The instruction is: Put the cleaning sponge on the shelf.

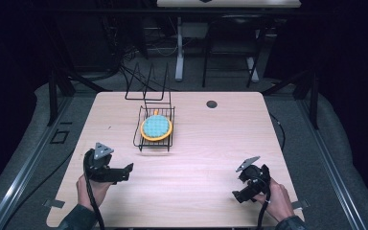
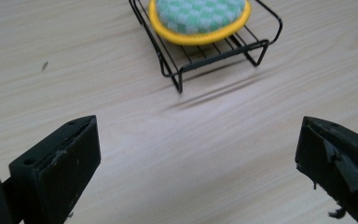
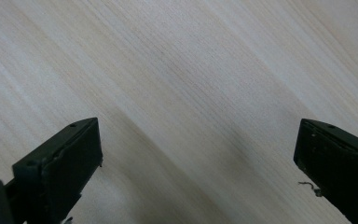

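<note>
Both grippers w/ jaws spread wide, nothing between them: left gripper (image 1: pixel 124 171) held over the near-left part of the wooden table (image 1: pixel 211 143), right gripper (image 1: pixel 239 189) over the near-right, each in one hand, well apart. One black wire rack (image 1: pixel 154 139) sits mid-table toward the far side, holding one round pad (image 1: pixel 156 127), yellow rim w/ green-white check top; left gripper view has it ahead of the jaws, not touching. No readable writing or brand on rack, pad, or grippers.
</note>
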Motion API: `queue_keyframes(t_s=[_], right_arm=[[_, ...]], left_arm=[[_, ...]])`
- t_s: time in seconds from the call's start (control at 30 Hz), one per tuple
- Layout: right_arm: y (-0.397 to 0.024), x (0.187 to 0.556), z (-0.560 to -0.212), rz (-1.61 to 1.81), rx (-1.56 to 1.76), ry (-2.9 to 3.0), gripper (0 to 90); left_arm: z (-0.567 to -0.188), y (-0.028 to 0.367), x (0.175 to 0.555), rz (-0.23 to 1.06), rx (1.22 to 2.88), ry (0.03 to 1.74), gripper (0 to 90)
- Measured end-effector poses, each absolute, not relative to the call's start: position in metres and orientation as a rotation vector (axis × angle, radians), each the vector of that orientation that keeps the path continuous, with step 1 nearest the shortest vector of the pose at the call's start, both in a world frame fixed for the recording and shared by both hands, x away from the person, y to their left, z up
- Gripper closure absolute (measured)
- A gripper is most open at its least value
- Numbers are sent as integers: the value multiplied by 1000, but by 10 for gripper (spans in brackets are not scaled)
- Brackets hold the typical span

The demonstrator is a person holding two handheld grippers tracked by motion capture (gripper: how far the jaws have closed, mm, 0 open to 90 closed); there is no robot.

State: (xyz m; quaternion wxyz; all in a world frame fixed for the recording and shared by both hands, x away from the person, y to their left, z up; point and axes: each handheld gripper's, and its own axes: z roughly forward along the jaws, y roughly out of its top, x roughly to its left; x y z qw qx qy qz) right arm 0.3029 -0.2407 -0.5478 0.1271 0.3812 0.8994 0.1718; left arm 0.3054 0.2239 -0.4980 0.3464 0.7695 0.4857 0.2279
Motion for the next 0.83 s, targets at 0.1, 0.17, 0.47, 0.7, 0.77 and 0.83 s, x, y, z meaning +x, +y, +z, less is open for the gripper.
queue_keyframes(t_s=[0.1,0.17,0.47,0.7,0.77,0.83], right_arm=[[-241,303,-548,498,1111,2621,7],[-240,303,-548,495,1112,2621,8],[-242,304,-549,495,1110,2628,10],[-241,304,-549,482,1107,2631,12],[-241,304,-549,492,1105,2632,15],[-241,304,-549,494,1104,2632,16]], left_arm=[[-508,228,300,608,2012,1266,1],[-514,229,297,606,2045,1258,1],[-526,231,297,551,2091,1267,1],[-529,232,301,538,2107,1268,1],[-530,232,302,536,2111,1270,1],[-531,231,303,523,2126,1269,1]])
